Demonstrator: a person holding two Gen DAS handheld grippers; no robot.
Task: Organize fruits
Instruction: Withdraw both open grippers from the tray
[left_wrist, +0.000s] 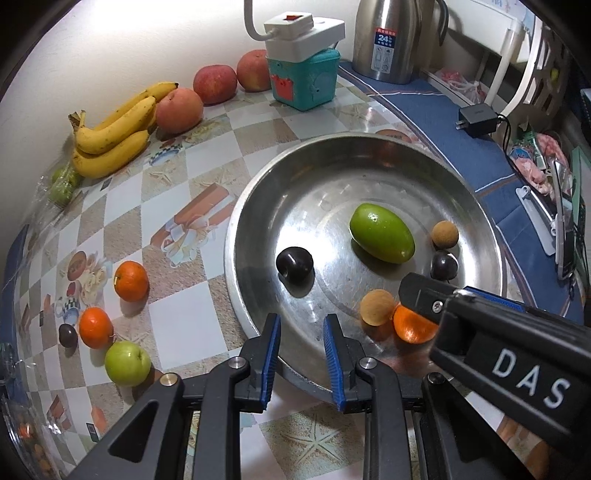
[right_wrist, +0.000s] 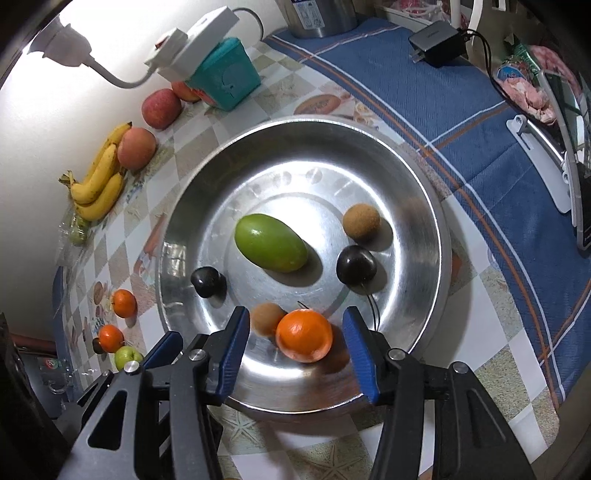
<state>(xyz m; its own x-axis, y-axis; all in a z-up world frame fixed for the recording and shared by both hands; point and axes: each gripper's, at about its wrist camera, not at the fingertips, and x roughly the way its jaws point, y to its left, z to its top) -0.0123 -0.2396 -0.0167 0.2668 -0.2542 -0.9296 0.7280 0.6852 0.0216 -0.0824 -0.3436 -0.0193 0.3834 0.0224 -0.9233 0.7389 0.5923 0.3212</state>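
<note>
My right gripper (right_wrist: 291, 347) stands open around the orange (right_wrist: 304, 335) at six o'clock in the metal bowl (right_wrist: 424, 206); my left gripper (left_wrist: 301, 343) is closed, empty. The freed orange may roll, nudging the brown fruit (right_wrist: 266, 318) touching it.

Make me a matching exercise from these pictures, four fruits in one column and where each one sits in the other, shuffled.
1. bananas
2. green mango
3. green apple
4. orange between the right gripper fingers

A. middle of the metal bowl
B. by the wall, beside the red apple
C. near edge of the bowl, beside a brown longan
D. on the tablecloth, left of the bowl

Pairs: 1-B, 2-A, 3-D, 4-C
</note>
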